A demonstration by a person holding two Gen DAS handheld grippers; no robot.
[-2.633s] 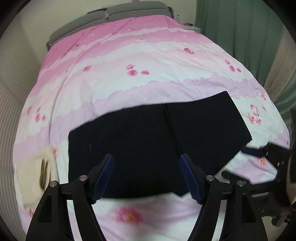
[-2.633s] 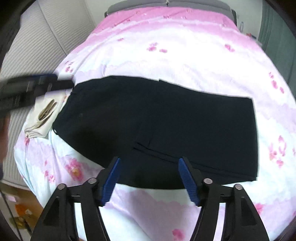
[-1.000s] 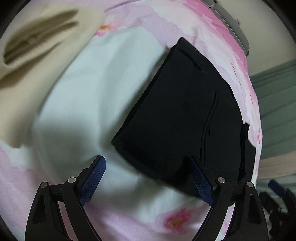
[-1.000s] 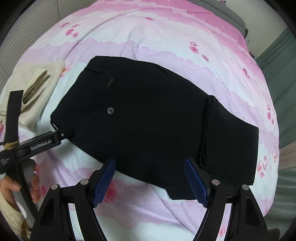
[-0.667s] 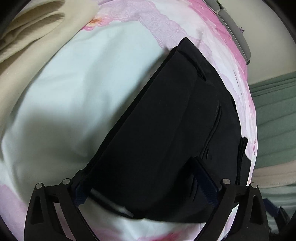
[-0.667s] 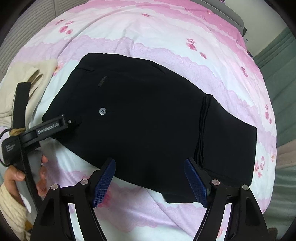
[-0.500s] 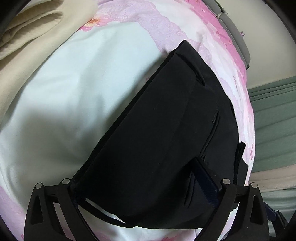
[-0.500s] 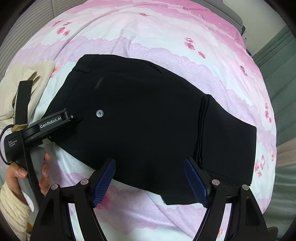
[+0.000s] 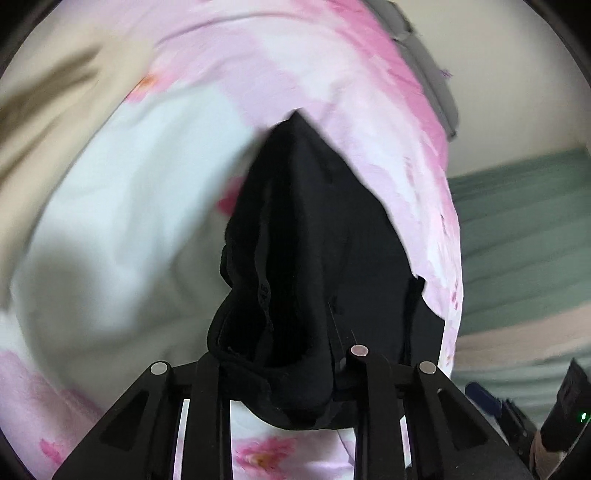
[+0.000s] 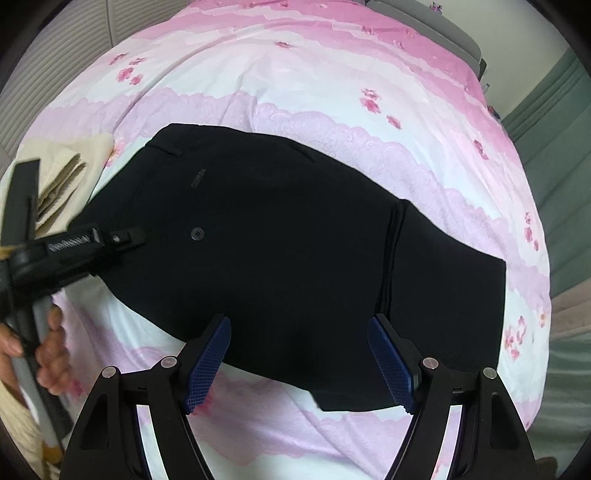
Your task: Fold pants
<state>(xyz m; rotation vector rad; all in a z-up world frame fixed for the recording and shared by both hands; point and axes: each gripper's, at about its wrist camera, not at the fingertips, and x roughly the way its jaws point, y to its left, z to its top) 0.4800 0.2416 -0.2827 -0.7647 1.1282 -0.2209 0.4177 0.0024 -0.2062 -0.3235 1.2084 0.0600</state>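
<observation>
Black pants lie folded on the pink floral bedspread, waistband to the left, leg ends folded over at the right. My left gripper is shut on the waistband corner of the pants, and the cloth bunches and lifts between its fingers. It also shows in the right wrist view at the pants' left edge. My right gripper is open, hovering above the near edge of the pants and touching nothing.
A folded cream garment lies on the bed left of the pants; it also shows blurred in the left wrist view. A grey headboard is at the far end. Green curtains hang at the right.
My left gripper has closed on the waistband corner and lifted it, bunching the cloth. The right gripper has held nearly still above the near edge, still open.
</observation>
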